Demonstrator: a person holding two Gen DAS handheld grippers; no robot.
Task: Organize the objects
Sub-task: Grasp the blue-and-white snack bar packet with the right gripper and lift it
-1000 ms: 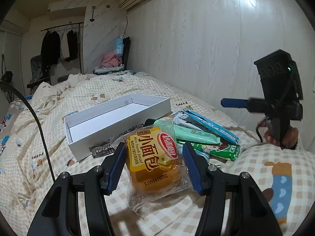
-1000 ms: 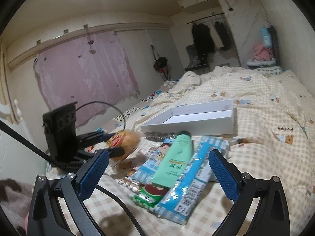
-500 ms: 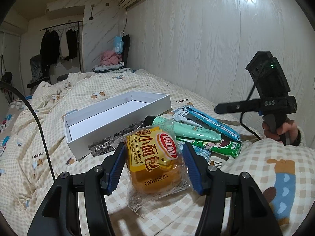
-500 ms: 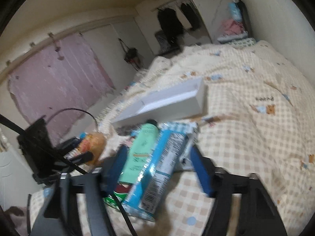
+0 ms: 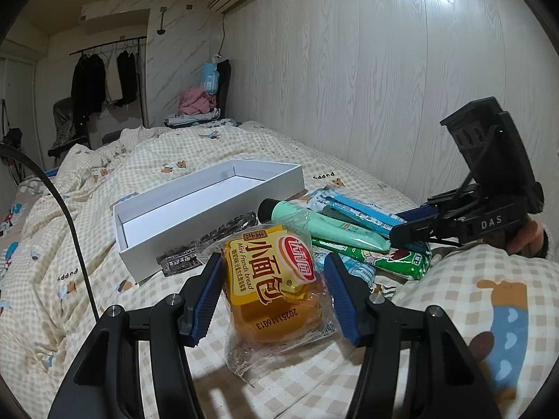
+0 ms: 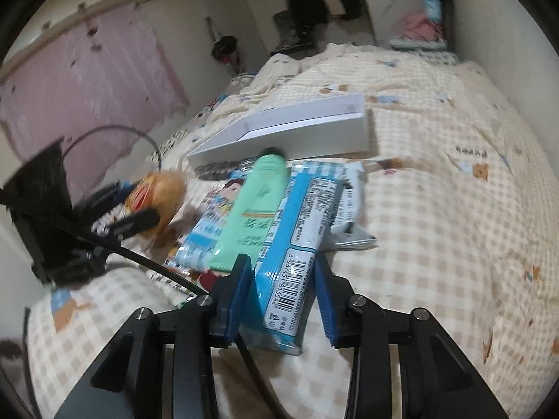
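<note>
**Both grippers on snack packs, white box waiting**

The bed (image 5: 104, 188), under a checked quilt, carries everything. On it lies the open white box (image 5: 209, 206), shallow and with nothing visible inside, its long side just behind the pile of things to sort. That pile sits near the box's front wall: a mint-green tube (image 6: 255, 209), a green cartoon-printed packet (image 5: 380, 258), a dark clear-plastic item (image 5: 206, 244) touching the box, and a long blue-and-white packet (image 6: 300, 241) lying on top.

The right gripper (image 6: 284, 291) has just been closing its jaws, and the near end of the blue-and-white packet is between them; the pads appear to press its sides, though the view is blurred. The left gripper (image 5: 274, 295) stands about half open on a bagged mini French bread (image 5: 276, 279), pads against the wrapper's sides.

The step in hand looks like the pickup. Next, each pack likely needs lifting clear of the pile and carrying over the box's rim, without dragging the tube along.
</note>
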